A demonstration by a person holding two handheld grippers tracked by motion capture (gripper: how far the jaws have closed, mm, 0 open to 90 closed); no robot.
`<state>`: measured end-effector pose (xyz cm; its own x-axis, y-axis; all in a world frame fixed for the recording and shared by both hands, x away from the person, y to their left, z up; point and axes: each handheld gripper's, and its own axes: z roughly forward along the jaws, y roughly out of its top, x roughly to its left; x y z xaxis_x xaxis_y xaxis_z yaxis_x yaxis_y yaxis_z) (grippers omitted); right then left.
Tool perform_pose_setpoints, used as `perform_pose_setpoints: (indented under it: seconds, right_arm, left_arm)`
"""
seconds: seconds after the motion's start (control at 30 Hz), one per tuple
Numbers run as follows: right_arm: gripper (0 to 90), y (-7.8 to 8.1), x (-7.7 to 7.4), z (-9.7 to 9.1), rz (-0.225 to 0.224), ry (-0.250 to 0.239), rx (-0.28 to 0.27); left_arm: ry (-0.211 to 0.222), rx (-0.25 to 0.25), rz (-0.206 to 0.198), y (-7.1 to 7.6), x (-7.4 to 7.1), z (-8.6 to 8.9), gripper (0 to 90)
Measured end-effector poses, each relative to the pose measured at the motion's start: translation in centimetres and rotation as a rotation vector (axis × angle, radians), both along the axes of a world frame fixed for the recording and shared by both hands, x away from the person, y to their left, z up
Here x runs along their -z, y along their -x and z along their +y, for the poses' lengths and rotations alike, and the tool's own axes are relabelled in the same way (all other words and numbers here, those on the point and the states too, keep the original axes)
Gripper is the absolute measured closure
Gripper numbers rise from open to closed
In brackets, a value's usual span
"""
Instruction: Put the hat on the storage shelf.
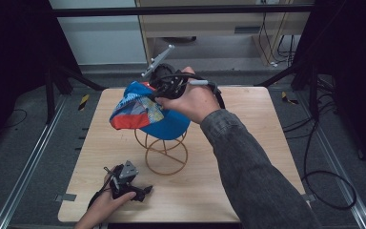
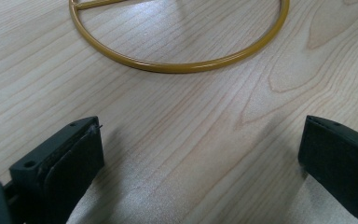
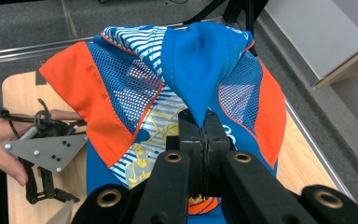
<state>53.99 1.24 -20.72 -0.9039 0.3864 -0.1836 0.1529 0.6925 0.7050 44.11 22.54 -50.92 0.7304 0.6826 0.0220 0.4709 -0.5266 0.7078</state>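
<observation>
**Cap pinched at its crown above the wire stand**

In the high view, the left gripper (image 1: 129, 183) was seen at the lower left of the frame, resting low over the wooden table (image 1: 248, 157) in the person's left hand (image 1: 102, 207), with its grey plate on top. Its jaws were held wide apart, with nothing between them; in the left gripper view only bare wood was seen between the two black jaws, and the round base ring of the gold wire stand (image 2: 182, 65) was shown across the top of that frame, well apart from the jaw tips.

Toward the centre of the high view, the stand (image 1: 166, 155) was placed on the table, and the blue, orange and striped cap (image 1: 140, 112) was draped over its top, just above the middle of the frame. The cap lay up and to the right of the left gripper, well apart from it.

Further right, the right gripper (image 1: 164, 86) was held over the cap by the right hand (image 1: 195, 100), whose grey sleeve (image 1: 257, 176) ran in from the lower right corner. In the right gripper view its jaws were seen clamped together on a raised fold of blue fabric at the crown of the cap (image 3: 186, 70), the fold rising straight out of the jaw tips at mid frame, the rest of the cap spread beyond and beneath them.
</observation>
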Motion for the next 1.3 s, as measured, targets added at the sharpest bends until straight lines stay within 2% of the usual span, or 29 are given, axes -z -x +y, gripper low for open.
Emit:
perform_pose_setpoints:
  seconds: [0.3,1.07,1.3]
  right_arm:
    - [89.5,-0.1,0.7,0.3,0.009,0.025,-0.005]
    - [88.1,0.0,2.0,0.9,0.024,0.049,-0.026]
    - [84.6,0.0,2.2,0.9,0.03,0.052,-0.031]
  left_arm:
    - [0.004,-0.002,0.0,0.0,0.0,0.0,0.0]
    - [0.005,-0.001,0.0,0.0,0.0,0.0,0.0]
    - [0.005,-0.001,0.0,0.0,0.0,0.0,0.0]
